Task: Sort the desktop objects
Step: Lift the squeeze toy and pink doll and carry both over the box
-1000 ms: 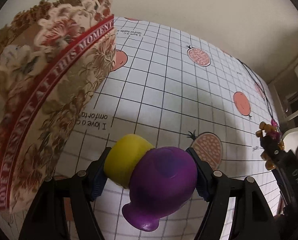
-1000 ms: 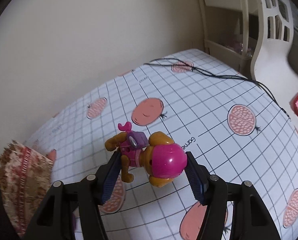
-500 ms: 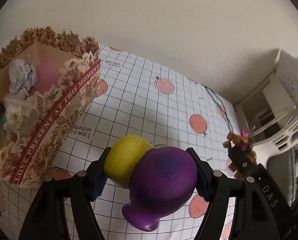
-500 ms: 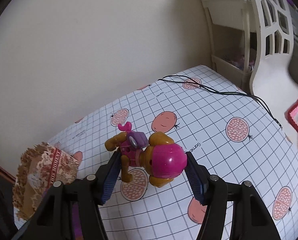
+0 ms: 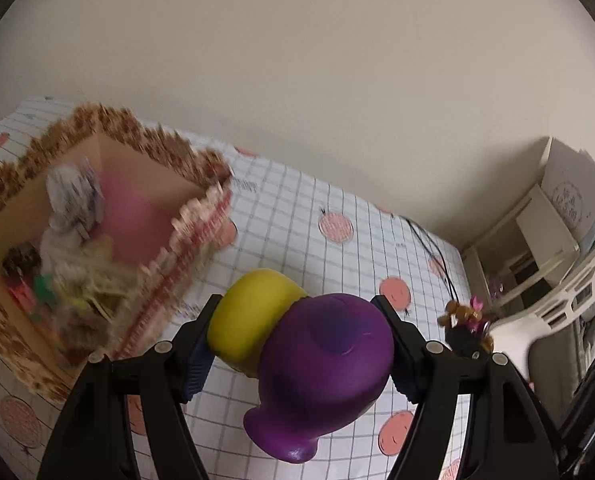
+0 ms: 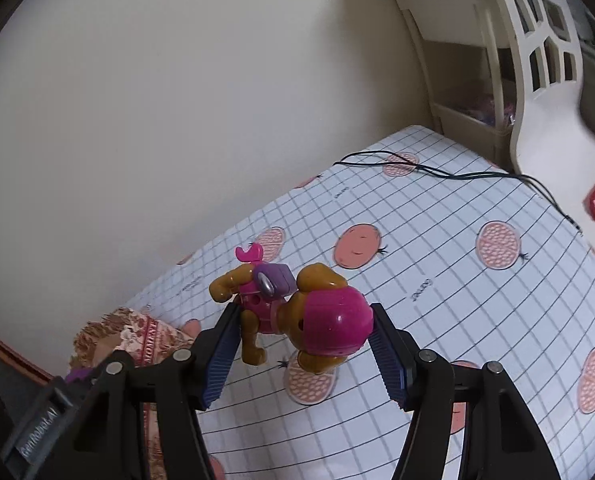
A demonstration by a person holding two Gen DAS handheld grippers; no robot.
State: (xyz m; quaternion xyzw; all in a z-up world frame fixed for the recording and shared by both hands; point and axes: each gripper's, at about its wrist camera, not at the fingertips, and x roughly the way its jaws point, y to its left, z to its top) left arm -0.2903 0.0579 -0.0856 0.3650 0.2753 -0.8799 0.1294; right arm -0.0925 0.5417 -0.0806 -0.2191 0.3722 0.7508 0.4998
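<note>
My left gripper (image 5: 297, 344) is shut on a purple and yellow toy (image 5: 321, 364) and holds it high above the table. A floral cardboard box (image 5: 109, 240) stands to the left, open-topped, with several toys inside. My right gripper (image 6: 303, 354) is shut on a brown puppy figure with a pink helmet (image 6: 297, 308), also high above the table. The box also shows in the right wrist view (image 6: 137, 336) at lower left. The right gripper with the puppy shows small in the left wrist view (image 5: 467, 320).
The table carries a white grid-pattern cloth with pink fruit prints (image 6: 457, 280). A thin black cable (image 6: 437, 170) lies across its far right end. A white chair (image 6: 537, 80) and shelf stand beyond the table's right end. A plain wall runs behind.
Both grippers have risen with their toys. The table looks farther away, and the inside of the box has come into the left wrist view.
</note>
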